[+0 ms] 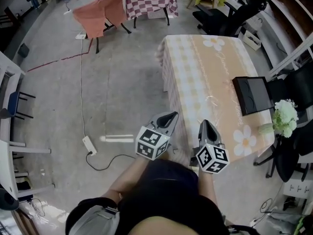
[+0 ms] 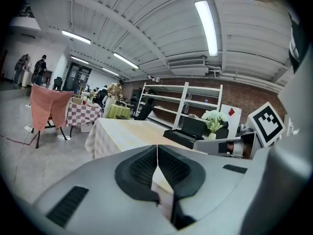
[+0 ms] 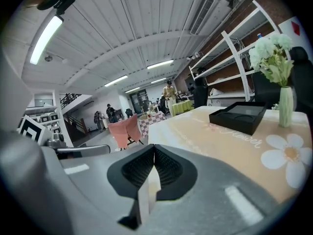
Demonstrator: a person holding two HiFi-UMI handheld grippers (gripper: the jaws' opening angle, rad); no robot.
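Observation:
I hold both grippers close to my body at the near end of a long table (image 1: pixel 195 82) covered in a peach cloth with white flowers. My left gripper (image 1: pixel 172 115) hangs by the table's near left corner, its jaws shut with nothing between them. My right gripper (image 1: pixel 204 123) hovers above the near end of the cloth, also shut and empty. In the left gripper view the pads (image 2: pixel 146 166) meet at a thin line. The right gripper view shows its pads (image 3: pixel 165 166) pressed together likewise. A black tray (image 1: pixel 252 95) lies on the table's right side, with a vase of white flowers (image 1: pixel 283 117) near it.
Black office chairs (image 1: pixel 230 13) stand at the table's far end. A checkered table (image 1: pixel 149 1) and a pink-draped stand (image 1: pixel 100 13) are farther off. A power strip (image 1: pixel 88 145) and cable lie on the concrete floor at left. Metal shelving (image 2: pixel 181 99) lines the brick wall. Several people stand far away.

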